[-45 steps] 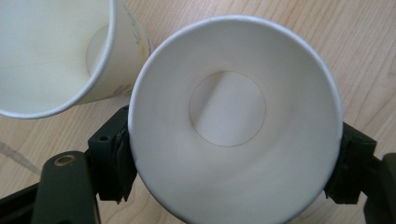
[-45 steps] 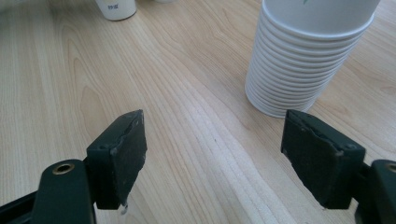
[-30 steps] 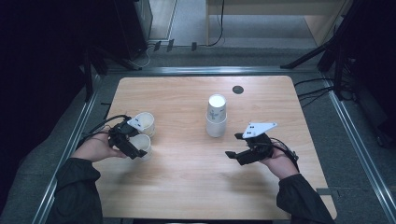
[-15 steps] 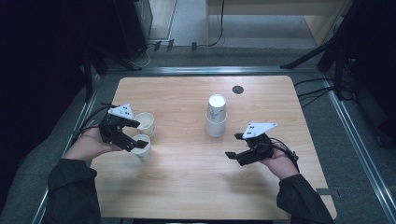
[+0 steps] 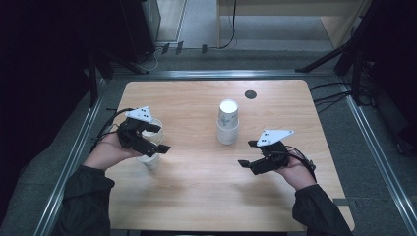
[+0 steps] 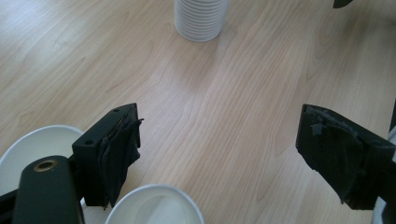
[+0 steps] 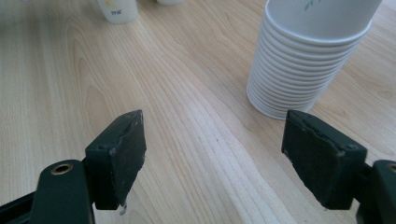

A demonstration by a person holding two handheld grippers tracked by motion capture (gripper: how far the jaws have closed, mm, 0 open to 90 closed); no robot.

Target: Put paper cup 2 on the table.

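Two single white paper cups stand at the table's left, one farther back (image 5: 155,123) and one nearer the front (image 5: 149,161). My left gripper (image 5: 160,138) hovers over them, open, with nothing between its jaws. In the left gripper view (image 6: 224,149) the open rims of the far cup (image 6: 32,144) and the near cup (image 6: 154,207) lie by the left jaw. A tall stack of white cups (image 5: 228,123) stands mid-table. My right gripper (image 5: 247,153) is open to the right of and in front of the stack. The right gripper view (image 7: 215,154) has the stack (image 7: 303,60) ahead on the right.
The wooden table (image 5: 196,196) has a small dark round hole (image 5: 251,94) near its far edge. Metal rails (image 5: 74,157) run along its sides. Bare wood lies between the two grippers and along the front.
My left gripper has risen from beside the two cups and rolled so its grey plate faces up, shifting slightly right over them. The right gripper has stayed still.
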